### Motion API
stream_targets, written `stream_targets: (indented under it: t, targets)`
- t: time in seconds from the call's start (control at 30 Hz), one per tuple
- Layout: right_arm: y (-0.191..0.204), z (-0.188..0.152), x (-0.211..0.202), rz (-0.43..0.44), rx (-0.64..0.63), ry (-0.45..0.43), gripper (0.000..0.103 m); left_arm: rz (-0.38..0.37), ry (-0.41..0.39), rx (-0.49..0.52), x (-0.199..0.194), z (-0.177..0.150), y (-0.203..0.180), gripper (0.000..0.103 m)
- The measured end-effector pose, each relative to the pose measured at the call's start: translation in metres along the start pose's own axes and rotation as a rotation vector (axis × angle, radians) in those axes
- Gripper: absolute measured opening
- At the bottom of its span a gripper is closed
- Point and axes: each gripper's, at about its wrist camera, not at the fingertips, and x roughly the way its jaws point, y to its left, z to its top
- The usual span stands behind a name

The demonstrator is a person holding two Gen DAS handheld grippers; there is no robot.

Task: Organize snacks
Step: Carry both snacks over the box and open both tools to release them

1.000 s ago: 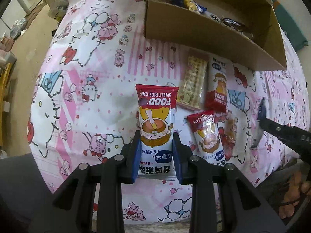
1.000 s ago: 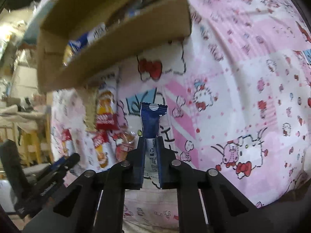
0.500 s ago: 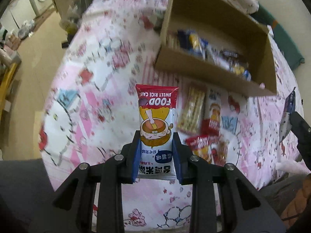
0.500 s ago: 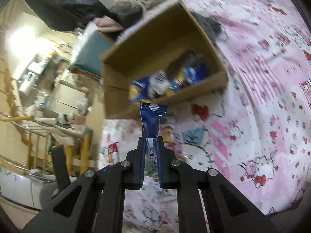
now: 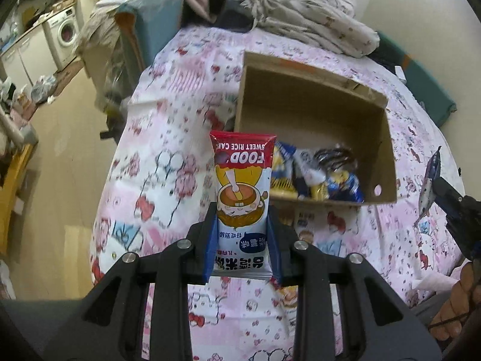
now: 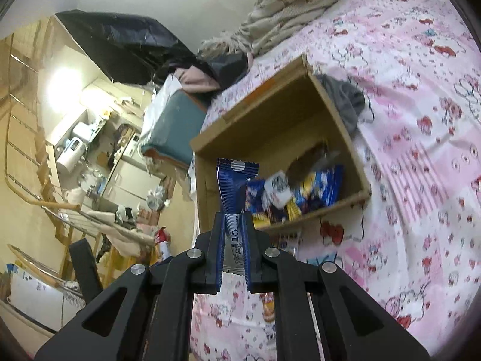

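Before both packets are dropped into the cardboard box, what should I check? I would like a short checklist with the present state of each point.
1. Left gripper shut on the sweet rice cake packet: ok.
2. Right gripper shut on the blue snack packet: ok.
3. Cardboard box open at the top: ok.
4. Free room in the box: ok, snacks crowd only the near side.
5. Packets directly above the box opening: cannot tell.
6. Loose snacks remain on the bedsheet: not ok, task unfinished.
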Motion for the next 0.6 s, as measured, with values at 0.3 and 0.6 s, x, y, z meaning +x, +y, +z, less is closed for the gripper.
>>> stream_targets:
  t: [0.3,0.6]
  targets:
    - [-0.014,0.034,0.001,-0.015,0.021,-0.056,0.011,-0.032,-0.024,0.041,0.009,0.038,-0.020,0.025]
    - [-0.032,0.057,0.022,-0.096,0.034,-0.047,0.011,-0.030,-0.037,0.075,0.030,0.059,-0.032,0.026]
